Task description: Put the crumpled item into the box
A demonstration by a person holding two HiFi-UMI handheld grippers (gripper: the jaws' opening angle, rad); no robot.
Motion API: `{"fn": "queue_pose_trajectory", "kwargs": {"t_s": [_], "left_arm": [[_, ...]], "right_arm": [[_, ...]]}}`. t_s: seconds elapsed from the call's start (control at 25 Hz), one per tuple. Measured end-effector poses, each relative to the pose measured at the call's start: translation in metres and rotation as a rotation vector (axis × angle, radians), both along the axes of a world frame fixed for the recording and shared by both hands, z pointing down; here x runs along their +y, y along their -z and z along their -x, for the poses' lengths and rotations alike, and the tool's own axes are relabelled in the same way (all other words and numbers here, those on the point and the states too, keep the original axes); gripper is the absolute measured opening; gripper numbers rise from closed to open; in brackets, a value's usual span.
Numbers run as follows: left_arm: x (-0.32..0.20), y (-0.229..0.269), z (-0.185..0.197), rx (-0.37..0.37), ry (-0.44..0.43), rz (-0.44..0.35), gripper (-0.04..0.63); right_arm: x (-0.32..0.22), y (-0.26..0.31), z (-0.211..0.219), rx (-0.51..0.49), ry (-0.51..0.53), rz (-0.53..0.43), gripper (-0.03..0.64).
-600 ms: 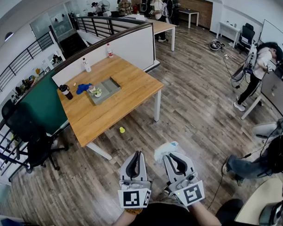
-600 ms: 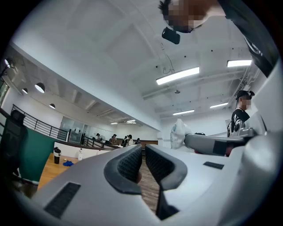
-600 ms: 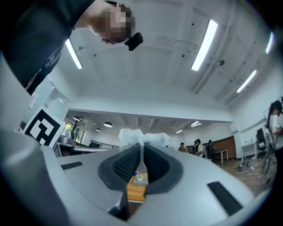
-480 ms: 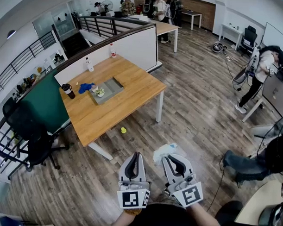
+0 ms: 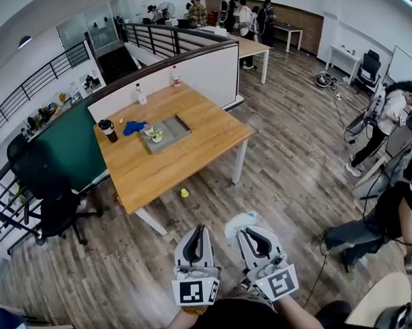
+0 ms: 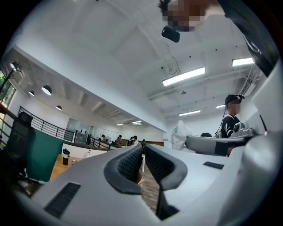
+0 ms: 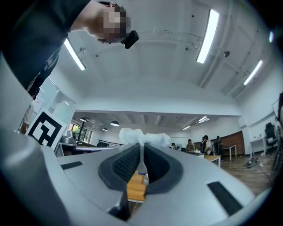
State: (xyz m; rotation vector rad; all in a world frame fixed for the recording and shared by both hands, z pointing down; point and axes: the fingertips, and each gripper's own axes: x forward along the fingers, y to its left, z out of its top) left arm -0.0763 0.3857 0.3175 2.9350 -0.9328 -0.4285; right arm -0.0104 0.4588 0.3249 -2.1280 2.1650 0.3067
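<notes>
White, crumpled film, apparently thin plastic or paper: the crumpled item (image 5: 240, 222) is judged very light, soft and easily crushed, with little risk of breakage but some risk of slipping if only a thin fold is held. A pinch on a gathered fold near its middle looks the soundest hold.

The right gripper (image 5: 246, 231) has its jaws nearly closed on such a fold, the bulk of the item bunched above the pads in the right gripper view. The left gripper (image 5: 202, 229) has its jaws drawn together with nothing between them.

Both grippers are held low and close to the person's body, pointing toward the table (image 5: 193, 153) but well apart from it, over the floor. The box (image 5: 173, 129) sits on the table, toward its far side.
</notes>
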Motion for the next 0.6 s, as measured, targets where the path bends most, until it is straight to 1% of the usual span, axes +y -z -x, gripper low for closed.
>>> {"fn": "queue_pose_trajectory", "kwargs": {"t_s": [0.2, 0.32, 0.44, 0.6], "left_arm": [[-0.01, -0.002, 0.01, 0.008, -0.005, 0.004, 0.041], [-0.016, 0.0, 0.02, 0.023, 0.005, 0.003, 0.041], [-0.027, 0.001, 0.037, 0.027, 0.028, 0.002, 0.041], [-0.048, 0.0, 0.065, 0.032, 0.08, 0.009, 0.041]], "right_arm": [[-0.012, 0.001, 0.01, 0.01, 0.002, -0.002, 0.035], [-0.022, -0.007, 0.017, 0.008, 0.014, 0.04, 0.035], [-0.039, -0.008, 0.031, 0.013, 0.036, 0.05, 0.035], [-0.066, -0.009, 0.05, 0.018, 0.066, 0.052, 0.035]]}}
